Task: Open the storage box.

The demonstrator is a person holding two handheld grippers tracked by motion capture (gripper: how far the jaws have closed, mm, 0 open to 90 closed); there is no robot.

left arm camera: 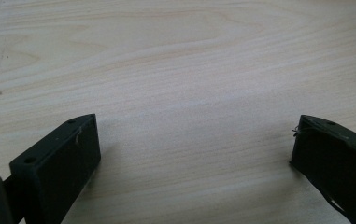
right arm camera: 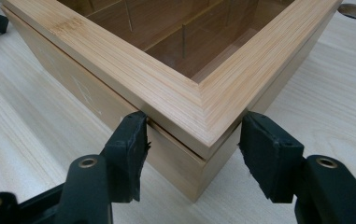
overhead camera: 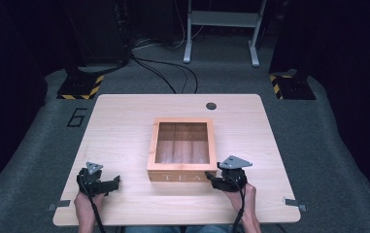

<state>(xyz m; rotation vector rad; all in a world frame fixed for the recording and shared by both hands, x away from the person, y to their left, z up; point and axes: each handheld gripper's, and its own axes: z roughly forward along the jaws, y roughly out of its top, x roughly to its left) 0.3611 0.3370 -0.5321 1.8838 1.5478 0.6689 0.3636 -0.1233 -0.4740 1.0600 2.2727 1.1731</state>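
Observation:
A wooden box [overhead camera: 181, 175] with a clear window in its lid and "TEA" on its front stands at the middle of the table; dividers show inside. My right gripper [overhead camera: 210, 177] is at its front right corner. In the right gripper view the jaws straddle that corner of the box [right arm camera: 119, 70] at the lid seam, with one pad [right arm camera: 130, 144] against the front face and the other against the side face, so my right gripper [right arm camera: 192, 140] is shut on it. My left gripper [overhead camera: 114, 182] rests near the front left, apart from the box, and its jaws [left arm camera: 194, 140] stand wide open over bare wood.
A round cable hole [overhead camera: 211, 106] lies in the table [overhead camera: 124, 126] behind the box. Around the table the grey floor holds cables, two stand bases with yellow-black stripes [overhead camera: 80, 87], and a white frame [overhead camera: 221, 29] at the back.

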